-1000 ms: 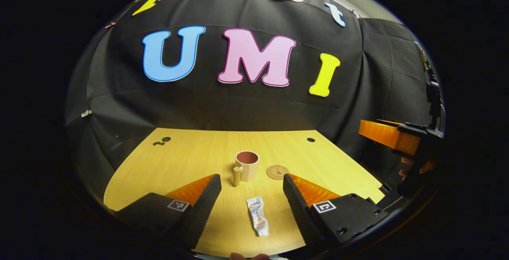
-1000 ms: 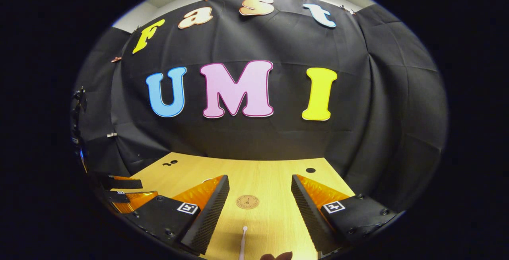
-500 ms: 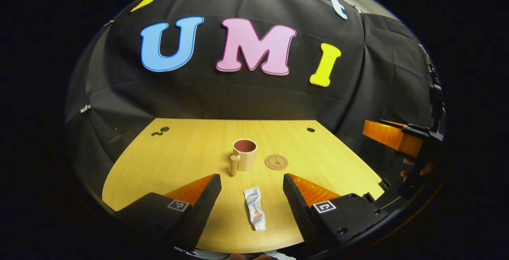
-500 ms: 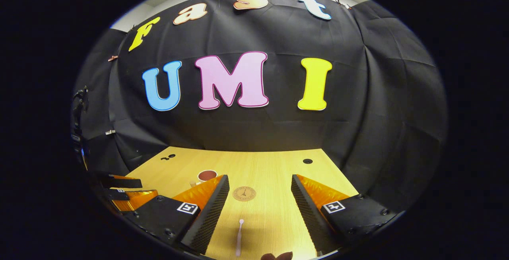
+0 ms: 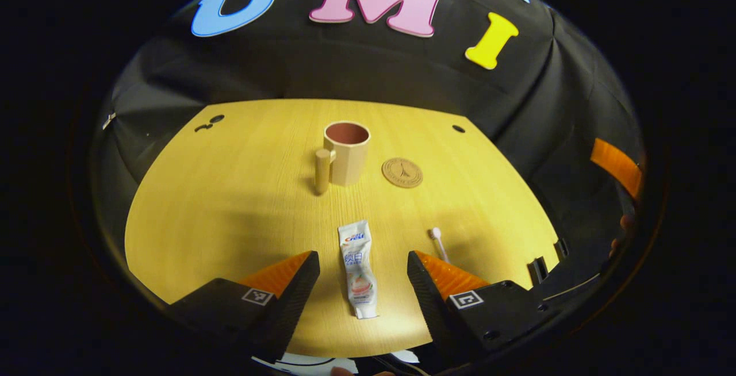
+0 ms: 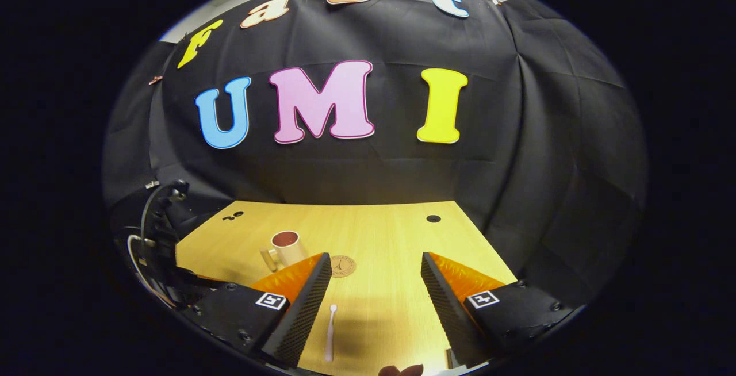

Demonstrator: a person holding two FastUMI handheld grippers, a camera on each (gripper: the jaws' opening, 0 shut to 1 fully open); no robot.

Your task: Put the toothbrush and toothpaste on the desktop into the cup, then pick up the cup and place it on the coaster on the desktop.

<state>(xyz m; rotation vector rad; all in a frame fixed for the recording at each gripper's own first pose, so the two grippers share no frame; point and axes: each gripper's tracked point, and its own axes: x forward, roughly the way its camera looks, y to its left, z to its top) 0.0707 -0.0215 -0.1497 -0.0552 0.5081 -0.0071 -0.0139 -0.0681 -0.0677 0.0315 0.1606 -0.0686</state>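
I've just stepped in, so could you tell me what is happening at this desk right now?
A person holds two grippers above the desk, both open and empty. The left gripper hangs over the toothpaste, and the right gripper hovers near the toothbrush. Both items lie flat. The cup stands empty beside the coaster.

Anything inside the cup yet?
The cup looks empty: only its reddish inner wall shows, and the bottom is hidden by the rim. The toothpaste and toothbrush lie on the desktop.
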